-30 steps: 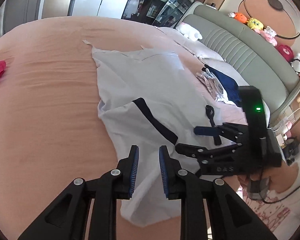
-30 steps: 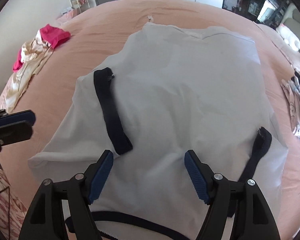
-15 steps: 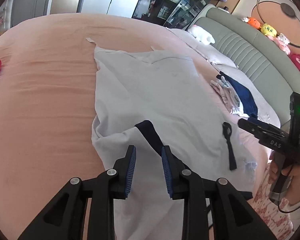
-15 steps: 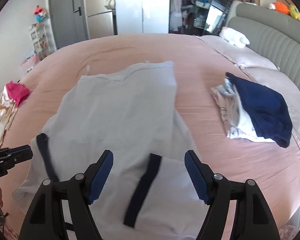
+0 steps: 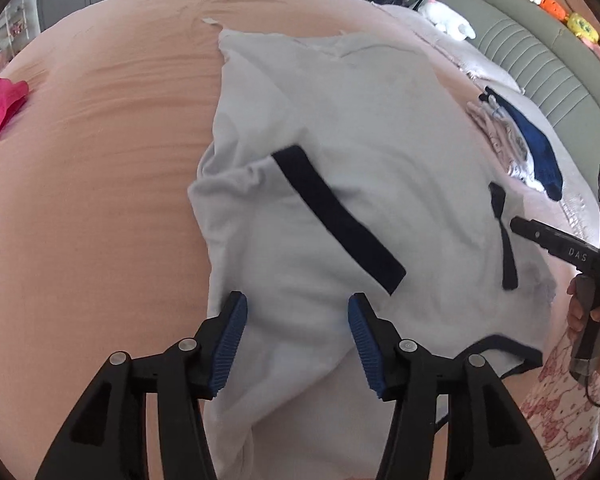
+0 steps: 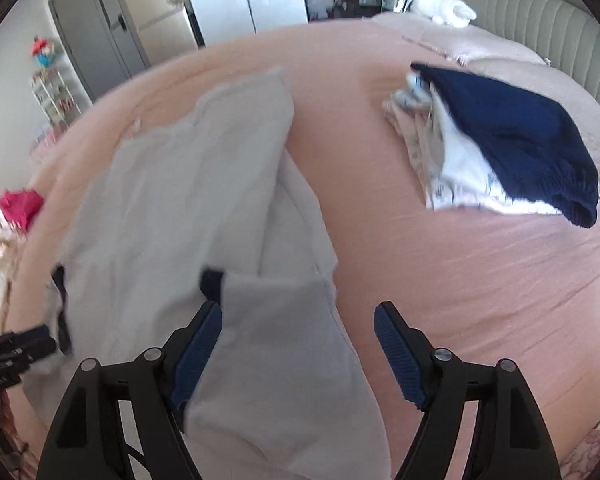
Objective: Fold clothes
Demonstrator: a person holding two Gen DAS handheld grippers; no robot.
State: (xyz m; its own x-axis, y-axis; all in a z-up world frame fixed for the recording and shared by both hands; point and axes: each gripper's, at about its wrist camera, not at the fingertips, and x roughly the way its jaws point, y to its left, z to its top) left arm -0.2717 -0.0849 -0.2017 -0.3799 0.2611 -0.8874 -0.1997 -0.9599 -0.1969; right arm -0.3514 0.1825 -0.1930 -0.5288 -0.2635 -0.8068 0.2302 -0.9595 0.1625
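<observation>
While we hover both grippers over the white shirt (image 5: pixel 360 152) mid-frame on the pink bed (image 5: pixel 100 200), left gripper (image 5: pixel 296 340) fingers apart, right gripper (image 6: pixel 298 356) fingers apart, folded pile (image 6: pixel 500 148) upper right.

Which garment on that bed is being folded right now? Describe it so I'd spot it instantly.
Start from the big pink bed. Spread across its middle, just ahead of both open hand-held grippers, lies a pale white shirt with its sleeves turned inward. Dark navy sleeve bands set it apart from the small stack topped in navy near the headboard and the pink clothes at the far edge.
</observation>
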